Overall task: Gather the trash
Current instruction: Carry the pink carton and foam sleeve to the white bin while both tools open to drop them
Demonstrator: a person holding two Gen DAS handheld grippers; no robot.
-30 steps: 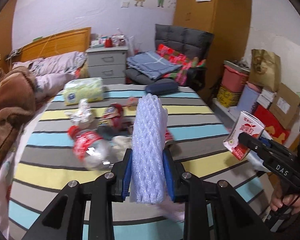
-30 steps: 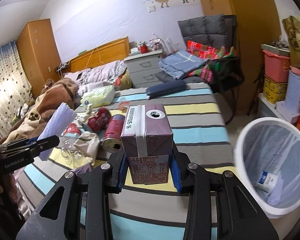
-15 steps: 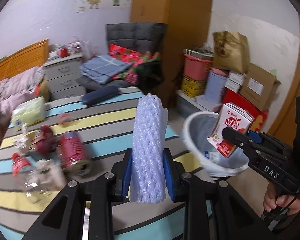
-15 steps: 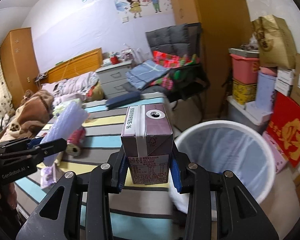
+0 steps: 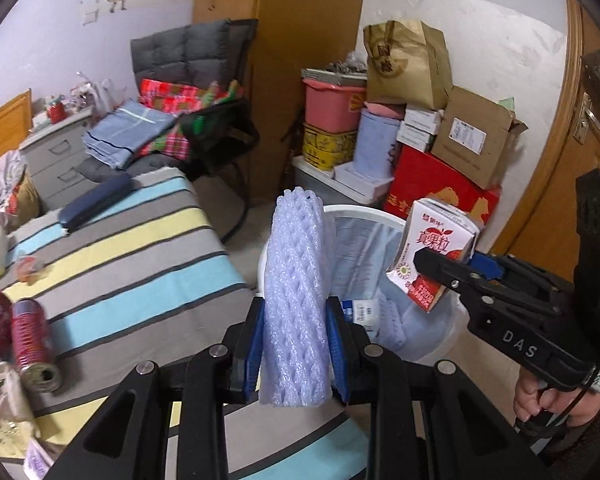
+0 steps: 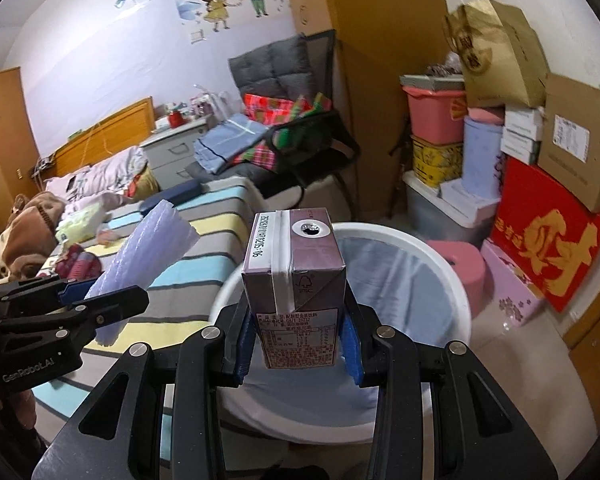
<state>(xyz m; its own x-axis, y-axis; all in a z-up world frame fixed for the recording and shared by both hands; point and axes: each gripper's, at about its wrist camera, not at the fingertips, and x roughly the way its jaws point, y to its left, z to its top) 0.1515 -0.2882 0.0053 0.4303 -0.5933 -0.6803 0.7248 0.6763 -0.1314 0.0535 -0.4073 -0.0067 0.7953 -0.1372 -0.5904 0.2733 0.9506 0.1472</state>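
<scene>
A white round bin [image 6: 440, 256] with a pale liner stands on the floor beside the foot of the striped bed [image 5: 132, 264]. Inside it, in the left wrist view, lie a small white and blue carton [image 5: 360, 310] and some crumpled white scraps; more than that cannot be made out.

The left tongs [image 5: 296, 344] are clamped on a white foam net sleeve [image 5: 296, 300], which stands upright between the blue pads at the near rim of the bin. The right tongs [image 6: 298, 344] are clamped on a drink carton [image 6: 296, 288], held upright over the bin's opening. Its top is maroon with a punched foil straw hole and a printed date strip too small to read surely; an FSC mark shows below the top fold, and a small-print panel beneath it. In the left wrist view its other face is white and red with red Chinese characters.

The right tongs' body reads "DAS", the left one's "GenRobot.AI". A hand [image 5: 548, 400] grips the right handle low at the frame's right edge.

On the bed, well apart from the bin, lie a red can [image 5: 32, 340] on its side and more litter at the left edge
</scene>
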